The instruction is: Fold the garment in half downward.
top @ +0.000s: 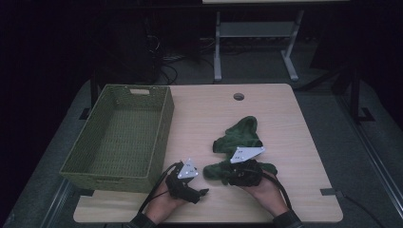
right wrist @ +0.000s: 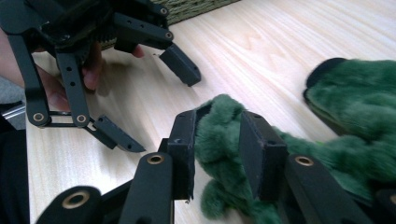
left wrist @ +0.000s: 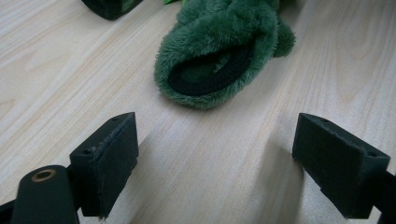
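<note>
— What is the high view giving us that the gripper views are not?

— The whole layout. The green woven basket (top: 119, 137) is sitting on the left part of the table (top: 285, 118), and two fuzzy green socks are lying right of it. The far sock (top: 240, 134) is stretching from near the table's middle back towards the person, its long axis running slightly diagonal. The near sock (top: 218, 172) is lying crosswise, just in front of the person's hands.

— And up close?

— The left gripper view is showing the near sock's (left wrist: 219, 46) opening, with its dark inner cuff facing the camera. The right gripper view is showing the pinch itself: the right gripper (right wrist: 217, 149) is clamping a fold of that sock (right wrist: 219, 158) between its pads, jaws narrow.

— How is the other claw standing?

— The left gripper (left wrist: 215, 158) is standing wide, with bare wood between its jaws, resting low on the table near the basket's front corner and pointing at the sock, just short of it.

— And the hands?

— Both are coming in from the near edge. The right hand (top: 260, 187) is cupping its gripper from behind, over the near sock's right end; the left hand (top: 166, 202) is angled to the right.
</note>
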The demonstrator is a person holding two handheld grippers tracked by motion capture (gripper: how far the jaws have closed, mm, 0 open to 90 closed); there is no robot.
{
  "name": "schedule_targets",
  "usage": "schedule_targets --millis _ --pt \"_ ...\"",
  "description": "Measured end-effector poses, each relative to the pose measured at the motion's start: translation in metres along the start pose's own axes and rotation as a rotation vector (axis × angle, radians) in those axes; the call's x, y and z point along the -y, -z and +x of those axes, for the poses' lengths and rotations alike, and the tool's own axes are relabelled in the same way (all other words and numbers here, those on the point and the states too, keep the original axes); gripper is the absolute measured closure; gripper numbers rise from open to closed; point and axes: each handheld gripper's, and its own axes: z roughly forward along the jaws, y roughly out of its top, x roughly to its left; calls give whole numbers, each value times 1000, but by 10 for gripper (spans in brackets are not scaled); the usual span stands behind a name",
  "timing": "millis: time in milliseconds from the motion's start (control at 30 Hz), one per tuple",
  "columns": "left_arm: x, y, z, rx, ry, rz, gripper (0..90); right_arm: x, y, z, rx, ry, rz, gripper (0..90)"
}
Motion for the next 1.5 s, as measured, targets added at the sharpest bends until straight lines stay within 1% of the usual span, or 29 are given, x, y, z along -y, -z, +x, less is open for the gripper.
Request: schedule_targets --millis 67,100,167,233,300,400,467,500,600,700,767,800,900,1033,1167,1233,1267,1300,1500 --pt "0 0 0 0 0 0 139 -1 -3 0 -6 8 6 664" --pt "0 0 0 0 0 0 140 -1 -5 1 -8 1 9 664" --pt "0 0 0 1 3 -1 140 -1 -10 0 -13 12 12 664" --pt "0 0 0 1 2 0 140 1 -15 -1 -25 15 28 664" --pt "0 0 0 0 -4 3 140 3 -21 0 -25 20 46 664" --pt "0 0 0 1 0 2 140 4 -27 1 -19 30 64 663" --pt "0 0 0 1 0 2 140 6 -30 1 -14 33 80 682" --pt "0 0 0 1 1 2 140 7 -32 1 -16 29 90 706" --pt "0 0 0 2 2 0 140 8 -37 2 0 52 104 789" --pt "0 0 0 2 0 2 140 8 -37 0 -9 45 108 831" --pt "0 0 0 2 -1 2 140 7 -34 -2 -21 18 96 837" --pt "0 0 0 2 -2 3 140 6 -31 -2 -24 15 84 838" --pt "0 0 0 1 -3 0 140 3 -19 -3 -38 -5 30 837" --pt "0 0 0 0 -2 -1 141 3 -5 -8 -34 -22 -14 836" --pt "0 0 0 0 -1 0 142 5 11 -14 -39 -54 -65 834" --pt "0 0 1 -3 -7 0 142 7 18 -16 -30 -66 -79 832" --pt "0 0 1 -2 -5 -1 142 8 21 -18 -26 -64 -89 831" --pt "0 0 1 -1 -4 -1 142 9 25 -19 -22 -72 -96 831" --pt "0 0 0 1 2 0 142 16 47 -28 22 -111 -141 829"
